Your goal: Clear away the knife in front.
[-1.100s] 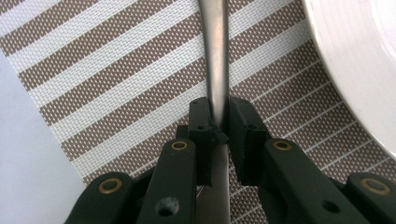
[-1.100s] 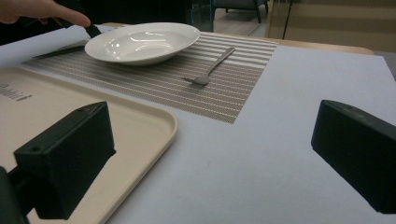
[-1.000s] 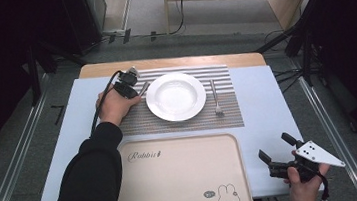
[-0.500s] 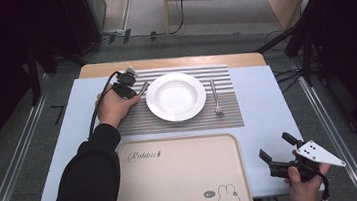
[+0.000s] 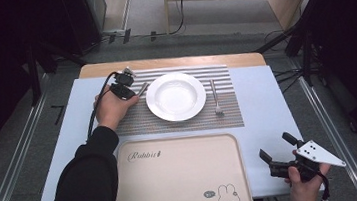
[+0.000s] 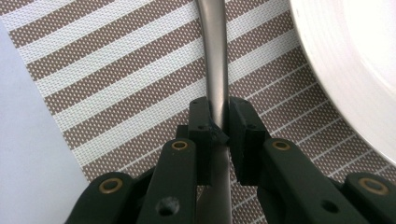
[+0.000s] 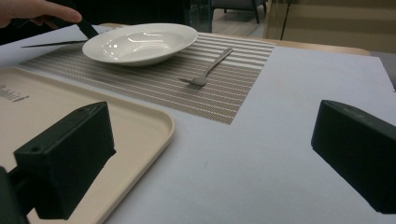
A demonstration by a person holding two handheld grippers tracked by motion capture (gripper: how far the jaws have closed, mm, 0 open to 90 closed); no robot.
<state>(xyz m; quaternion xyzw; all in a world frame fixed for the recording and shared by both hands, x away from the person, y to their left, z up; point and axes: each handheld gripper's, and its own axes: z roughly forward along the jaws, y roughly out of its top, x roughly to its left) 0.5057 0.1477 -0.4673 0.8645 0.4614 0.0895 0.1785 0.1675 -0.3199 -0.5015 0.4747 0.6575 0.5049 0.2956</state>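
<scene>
Pale blue cloth covers the table, and on it a striped placemat (image 5: 178, 115) carries a white plate (image 5: 176, 96) that holds nothing; just left of the plate the left gripper (image 6: 218, 122) is clamped on the flat metal handle (image 6: 215, 56) of a utensil, probably a knife, lying on the mat. Thin, stiff and slick, it should weigh little but could swivel, so a hold nearer its middle looks safer. A fork (image 5: 216, 98) lies right of the plate, a beige tray (image 5: 182, 180) sits bare nearer the person, and the right gripper (image 5: 278, 149), well right of the tray, gapes wide, unladen.
</scene>
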